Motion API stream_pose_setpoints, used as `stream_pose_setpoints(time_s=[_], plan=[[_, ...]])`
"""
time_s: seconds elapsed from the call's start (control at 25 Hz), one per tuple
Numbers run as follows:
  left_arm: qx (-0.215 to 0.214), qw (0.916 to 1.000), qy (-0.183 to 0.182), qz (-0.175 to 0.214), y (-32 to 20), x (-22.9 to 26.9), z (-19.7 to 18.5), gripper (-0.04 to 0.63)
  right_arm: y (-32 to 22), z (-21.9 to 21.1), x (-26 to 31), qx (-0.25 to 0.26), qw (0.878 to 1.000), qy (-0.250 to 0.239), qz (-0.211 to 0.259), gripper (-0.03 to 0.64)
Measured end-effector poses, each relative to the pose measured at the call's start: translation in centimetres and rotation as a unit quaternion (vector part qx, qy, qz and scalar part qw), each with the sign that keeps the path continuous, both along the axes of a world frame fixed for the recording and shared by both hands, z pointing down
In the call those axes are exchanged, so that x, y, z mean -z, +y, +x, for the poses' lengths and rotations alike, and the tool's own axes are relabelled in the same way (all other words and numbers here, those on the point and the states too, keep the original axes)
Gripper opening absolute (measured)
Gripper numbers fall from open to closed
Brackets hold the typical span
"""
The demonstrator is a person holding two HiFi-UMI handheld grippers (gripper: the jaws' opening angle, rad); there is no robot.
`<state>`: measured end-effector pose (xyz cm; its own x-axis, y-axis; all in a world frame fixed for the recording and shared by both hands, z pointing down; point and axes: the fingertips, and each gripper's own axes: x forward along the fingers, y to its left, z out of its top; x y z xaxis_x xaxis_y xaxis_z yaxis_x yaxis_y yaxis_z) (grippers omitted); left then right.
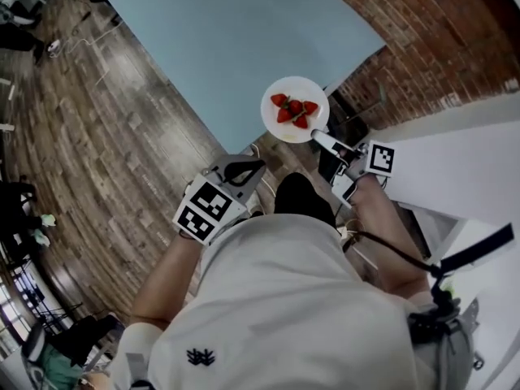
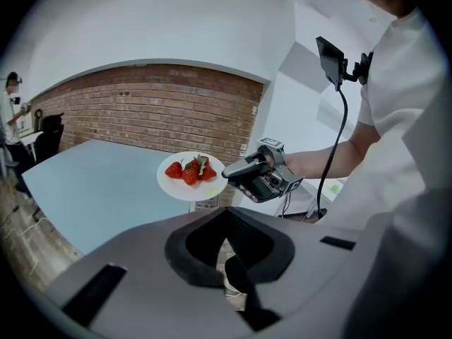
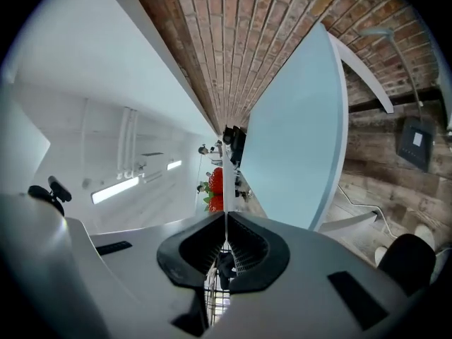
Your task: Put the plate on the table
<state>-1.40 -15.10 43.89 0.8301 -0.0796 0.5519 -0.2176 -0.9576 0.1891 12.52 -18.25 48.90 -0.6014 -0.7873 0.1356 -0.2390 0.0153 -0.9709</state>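
Note:
A white plate (image 1: 275,125) carrying a few red strawberries (image 1: 294,110) hangs in the air beside the near right corner of the light blue table (image 1: 236,39). My right gripper (image 1: 318,136) is shut on the plate's rim. In the right gripper view the plate (image 3: 226,202) shows edge-on as a thin white line between the closed jaws, strawberries (image 3: 215,183) to its left. The left gripper view shows plate (image 2: 192,188), berries (image 2: 189,171) and table (image 2: 92,182). My left gripper (image 1: 244,171) hangs by my waist, jaws together (image 2: 227,214), holding nothing.
A brick wall (image 1: 422,31) runs behind the table. Wooden floor (image 1: 97,136) lies to the table's left. A white counter (image 1: 455,169) stands at my right. A person (image 2: 10,111) stands far off at the left of the room.

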Motion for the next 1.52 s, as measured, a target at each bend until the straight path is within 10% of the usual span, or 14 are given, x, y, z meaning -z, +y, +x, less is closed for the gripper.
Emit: stream_pose_setpoints(time_s=[0.72, 1.52], plan=[[0.198, 0.9794, -0.016, -0.036, -24.0, -0.4, 3.6, 0.002, -34.2, 4.4, -10.7, 0.108, 0.989, -0.022, -0.095, 0.017], [0.311, 0.9488, -0.034, -0.041, -24.0, -1.8, 3.5, 0.002, -40.7, 5.1, -21.3, 0.136, 0.975, 0.032, -0.172, 0.017]])
